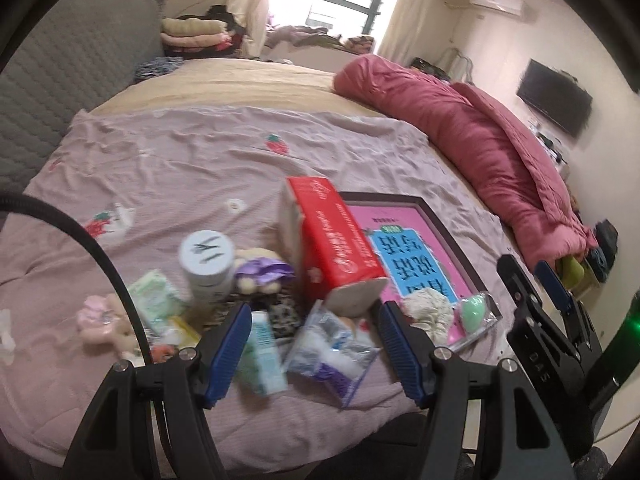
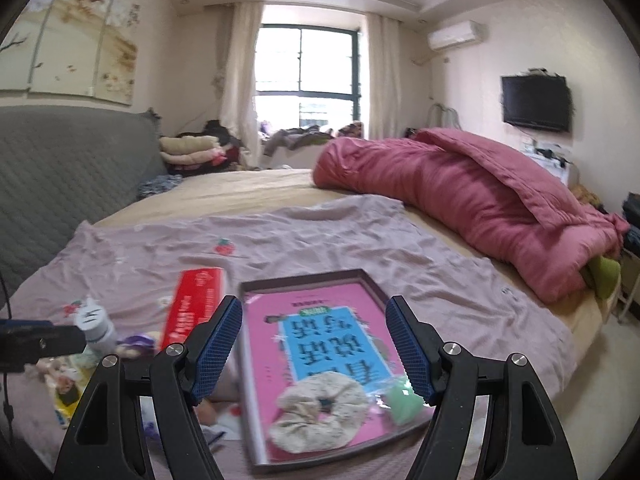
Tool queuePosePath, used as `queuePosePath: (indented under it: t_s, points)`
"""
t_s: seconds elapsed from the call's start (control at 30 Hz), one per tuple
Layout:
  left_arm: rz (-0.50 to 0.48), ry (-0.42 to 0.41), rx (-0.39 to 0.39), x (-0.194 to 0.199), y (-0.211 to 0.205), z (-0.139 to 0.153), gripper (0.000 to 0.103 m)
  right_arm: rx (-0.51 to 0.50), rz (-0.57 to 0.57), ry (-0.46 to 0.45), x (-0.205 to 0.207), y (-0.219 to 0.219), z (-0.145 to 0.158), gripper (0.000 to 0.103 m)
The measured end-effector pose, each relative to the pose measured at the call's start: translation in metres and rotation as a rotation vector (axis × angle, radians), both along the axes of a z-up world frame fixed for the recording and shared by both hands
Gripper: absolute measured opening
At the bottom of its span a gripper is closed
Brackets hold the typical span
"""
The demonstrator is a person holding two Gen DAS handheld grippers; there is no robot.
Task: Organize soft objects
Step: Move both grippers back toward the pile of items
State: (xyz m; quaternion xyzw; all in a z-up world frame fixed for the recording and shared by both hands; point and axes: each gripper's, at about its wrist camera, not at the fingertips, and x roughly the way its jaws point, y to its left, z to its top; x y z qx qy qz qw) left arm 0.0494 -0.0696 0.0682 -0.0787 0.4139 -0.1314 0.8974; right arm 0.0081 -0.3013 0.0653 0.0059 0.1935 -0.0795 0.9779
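Observation:
In the left wrist view my left gripper (image 1: 314, 308) is open above a heap on the lilac sheet: a clear bag of soft items (image 1: 332, 356), a teal tube (image 1: 260, 356), a purple plush (image 1: 260, 276), a pink plush (image 1: 100, 320) and a white jar (image 1: 206, 264). A red tissue box (image 1: 336, 236) stands tilted behind them. My right gripper (image 2: 314, 300) is open and empty over a dark-rimmed tray (image 2: 360, 276) holding a pink book. A cream scrunchie (image 2: 316, 412) and a bagged green sponge (image 2: 404, 400) lie on the book. The right gripper (image 1: 524, 262) also shows at the right of the left wrist view.
A rolled pink quilt (image 2: 480, 200) lies along the bed's right side. A grey padded headboard (image 2: 60, 168) runs along the left. Folded clothes (image 2: 192, 148) are stacked at the far corner. A black cable (image 1: 92, 248) arcs across the left wrist view.

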Motion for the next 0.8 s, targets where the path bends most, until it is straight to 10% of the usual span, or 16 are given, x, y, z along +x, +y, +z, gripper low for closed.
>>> queuePosePath:
  t_s: [0.8]
  points:
    - [0.092, 0.065, -0.032, -0.017, 0.057, -0.018, 0.066, -0.032, 0.299, 0.055, -0.03, 0.091, 0.011, 0.076]
